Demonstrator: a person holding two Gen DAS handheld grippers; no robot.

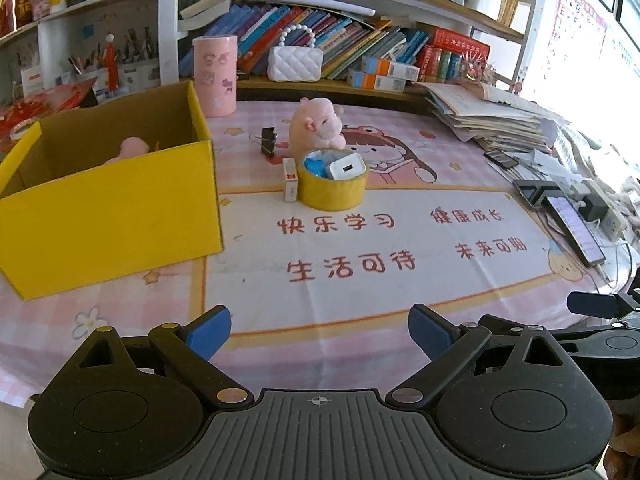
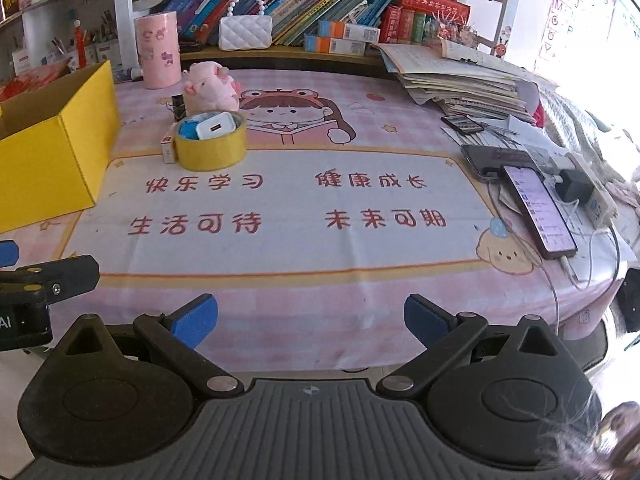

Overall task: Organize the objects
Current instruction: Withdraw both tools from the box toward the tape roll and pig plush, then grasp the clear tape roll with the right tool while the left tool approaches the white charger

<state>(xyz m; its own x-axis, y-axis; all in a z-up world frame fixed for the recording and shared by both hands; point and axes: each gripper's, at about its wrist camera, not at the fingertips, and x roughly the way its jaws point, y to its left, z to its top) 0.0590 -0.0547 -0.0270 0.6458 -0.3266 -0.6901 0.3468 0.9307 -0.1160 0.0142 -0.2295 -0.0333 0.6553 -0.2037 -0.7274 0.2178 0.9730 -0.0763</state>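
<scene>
Mat (image 2: 280, 248) text reads 快乐学习, 健康成长, 生活可待, 未来可期.

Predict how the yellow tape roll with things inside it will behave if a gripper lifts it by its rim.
The yellow tape roll is an open ring, so the white charger and blue item inside would probably stay behind on the mat. It lies flat, so rolling seems unlikely. Its smooth, stiff-looking wall might slip between the pads.

Charger (image 1: 347, 169) inside tape roll (image 1: 332, 192)
</scene>
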